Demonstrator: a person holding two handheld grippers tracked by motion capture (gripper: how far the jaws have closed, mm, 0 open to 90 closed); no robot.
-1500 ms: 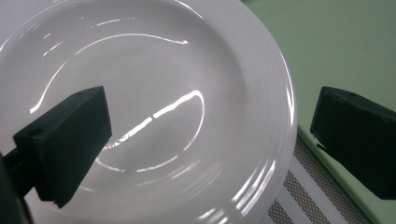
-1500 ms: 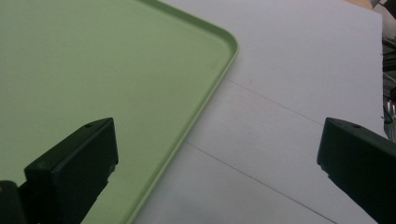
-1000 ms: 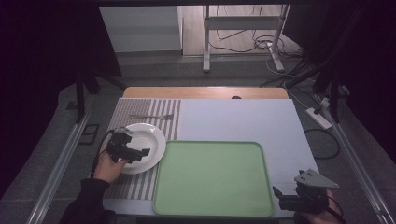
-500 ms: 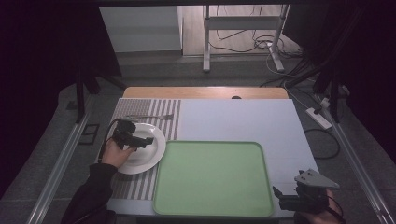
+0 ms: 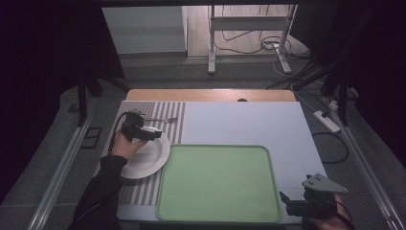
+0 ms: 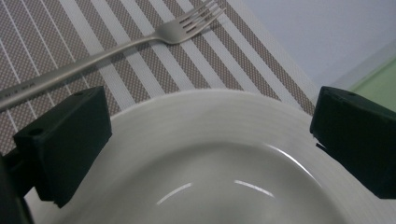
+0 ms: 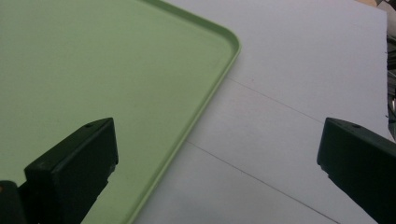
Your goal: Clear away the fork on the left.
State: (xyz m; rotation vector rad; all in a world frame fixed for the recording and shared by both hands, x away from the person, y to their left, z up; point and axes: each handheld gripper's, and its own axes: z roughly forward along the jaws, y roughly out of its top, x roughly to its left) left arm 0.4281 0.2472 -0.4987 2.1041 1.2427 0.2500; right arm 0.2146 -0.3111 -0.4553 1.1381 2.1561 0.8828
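Observation:
A white plate (image 5: pixel 146 160) lies on a striped placemat (image 5: pixel 143 191) at the table's left. My left gripper (image 5: pixel 158 134) hangs open over the plate's far rim (image 6: pixel 224 121), nothing between its jaws. A metal fork (image 5: pixel 160 120) lies on the placemat just beyond the plate (image 6: pixel 107 53). A green tray (image 5: pixel 218 184) sits in the middle front, empty (image 7: pixel 93 70). At the front right corner my right gripper (image 5: pixel 287 203) rests open beside the tray's near right corner, jaws wide apart over the tray edge and the pale table (image 7: pixel 299 116).
The pale blue table top (image 5: pixel 244 122) runs back to a wooden strip (image 5: pixel 210 95). Beyond it stand a metal frame's legs (image 5: pixel 210 43) and cables on the floor. A power strip (image 5: pixel 325 120) lies right of the table.
My left gripper has moved away from the person, from the plate's near side to its far rim, towards the fork. The right gripper has stayed put.

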